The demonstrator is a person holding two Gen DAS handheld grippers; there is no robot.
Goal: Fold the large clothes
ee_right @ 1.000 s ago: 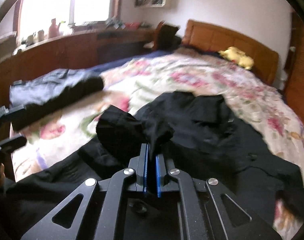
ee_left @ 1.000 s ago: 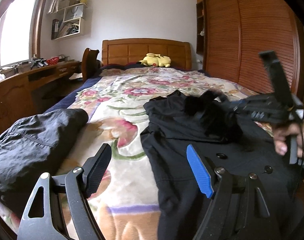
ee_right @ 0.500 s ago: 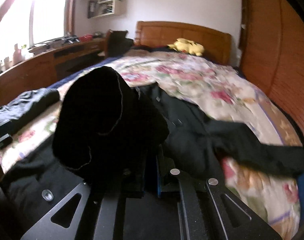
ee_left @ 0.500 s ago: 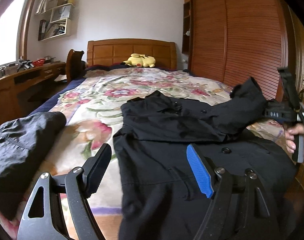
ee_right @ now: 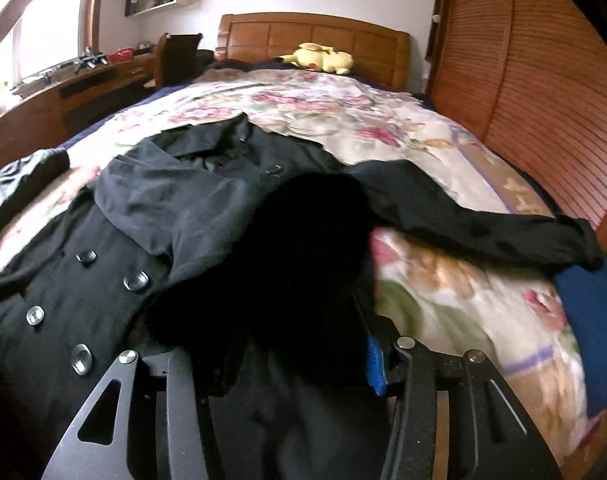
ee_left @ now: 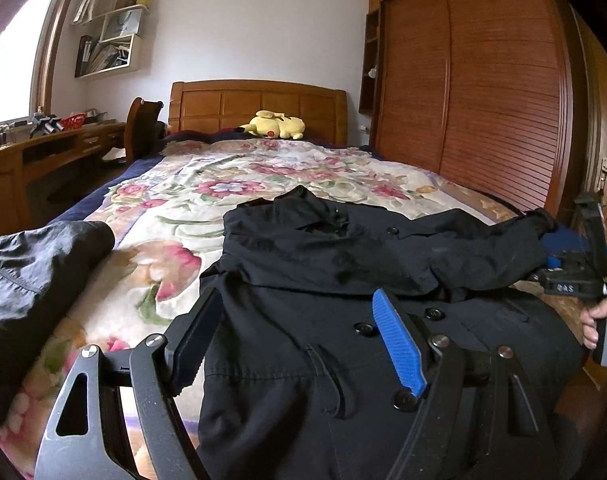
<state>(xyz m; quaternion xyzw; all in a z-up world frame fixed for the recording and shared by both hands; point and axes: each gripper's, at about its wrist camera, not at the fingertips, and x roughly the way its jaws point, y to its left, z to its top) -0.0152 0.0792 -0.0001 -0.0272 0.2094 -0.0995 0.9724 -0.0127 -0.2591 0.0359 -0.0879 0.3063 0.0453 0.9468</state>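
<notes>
Black coat on floral bedspread, sleeve toward 3 o'clock edge. Left gripper wide, empty; right gripper just opening, cloth between jaws. Bare bedspread at 12 o'clock.

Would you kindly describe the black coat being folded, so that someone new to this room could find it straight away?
Start at the big wooden bed with the flowered cover. Two dark garments lie at its near end: the coat is the one on the right, spread flat with one sleeve stretched toward the wardrobe. Unlike the bundled dark garment at the left edge, it shows a collar and two rows of round buttons.
</notes>
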